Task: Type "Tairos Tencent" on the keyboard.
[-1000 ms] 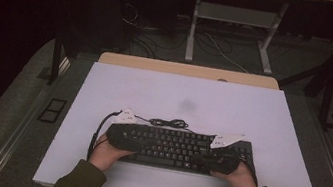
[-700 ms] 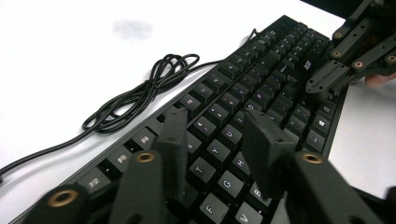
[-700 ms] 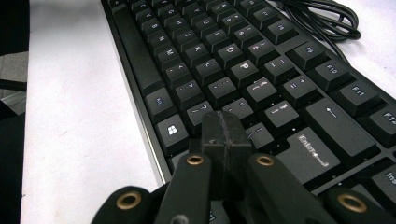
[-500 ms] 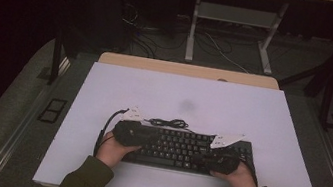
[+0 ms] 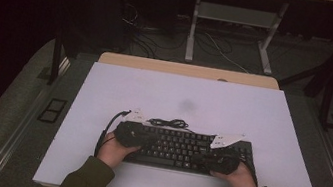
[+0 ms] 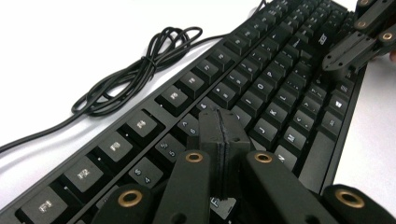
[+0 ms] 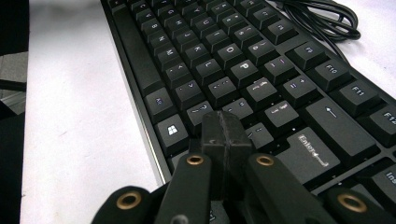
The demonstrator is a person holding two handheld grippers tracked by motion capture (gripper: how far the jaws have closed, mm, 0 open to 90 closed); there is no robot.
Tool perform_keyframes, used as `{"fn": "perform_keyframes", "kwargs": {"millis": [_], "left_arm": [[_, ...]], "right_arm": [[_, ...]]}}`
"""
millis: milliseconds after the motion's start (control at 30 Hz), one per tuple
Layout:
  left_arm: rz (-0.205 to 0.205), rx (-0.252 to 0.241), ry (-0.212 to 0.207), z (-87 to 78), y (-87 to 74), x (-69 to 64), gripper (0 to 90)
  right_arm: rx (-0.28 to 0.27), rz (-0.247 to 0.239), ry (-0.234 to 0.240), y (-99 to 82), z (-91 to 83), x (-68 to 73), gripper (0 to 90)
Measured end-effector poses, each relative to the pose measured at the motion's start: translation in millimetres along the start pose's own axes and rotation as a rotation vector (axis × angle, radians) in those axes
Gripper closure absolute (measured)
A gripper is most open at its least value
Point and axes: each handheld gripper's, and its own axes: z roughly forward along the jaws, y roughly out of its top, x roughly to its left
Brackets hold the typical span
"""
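Now the left tool [image 6: 219,140] has just closed — pads pressed together, nothing between them — poised over the keyboard [image 5: 181,149] on the desk [image 5: 252,112]. Right tool [image 7: 224,140] is likewise shut and empty; both seem set to press keys.

L gripper [image 6: 223,135] jaws just closed: were apart a sec ago, now pads pressed flat together w/ nothing between, tips over the keyboard [image 5: 181,149] at its left end. L hand [image 5: 115,150] shifted slightly in toward the keys; its cable loop at the table's left side sits a bit different.
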Motion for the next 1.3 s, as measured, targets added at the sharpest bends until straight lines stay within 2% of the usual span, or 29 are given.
{"fn": "perform_keyframes", "kwargs": {"millis": [200, 433, 533, 733, 900, 1133, 1300], "left_arm": [[0.007, 0.032, 0.009, 3.1, -0.7, 0.0, 89.0], [0.005, 0.032, 0.012, 4.1, -1.2, 1.2, 89.0], [0.013, 0.051, 0.015, 5.5, -1.7, 0.9, 89.1], [0.0, 0.035, 0.014, 2.2, -0.1, -0.5, 89.1], [-0.009, 0.0, 0.006, -3.7, 1.0, -1.0, 88.9], [-0.021, -0.04, 0.001, -15.8, -1.9, -0.4, 76.3], [-0.007, -0.057, -0.002, -23.6, -5.5, 0.0, 65.4]], "right_arm": [[0.0, 0.0, -0.001, 0.0, 0.0, 0.0, 89.5], [0.0, 0.001, 0.0, 0.0, 0.0, 0.0, 89.5], [0.0, 0.001, 0.0, 0.0, 0.0, 0.1, 89.6], [0.0, 0.0, 0.0, 0.1, 0.4, 0.7, 89.6], [0.001, -0.001, -0.001, 0.2, 0.4, 0.8, 89.5], [0.002, -0.002, -0.002, 0.2, 0.2, 0.9, 89.6], [0.002, -0.002, -0.002, 0.2, 0.2, 0.9, 89.6]]}}
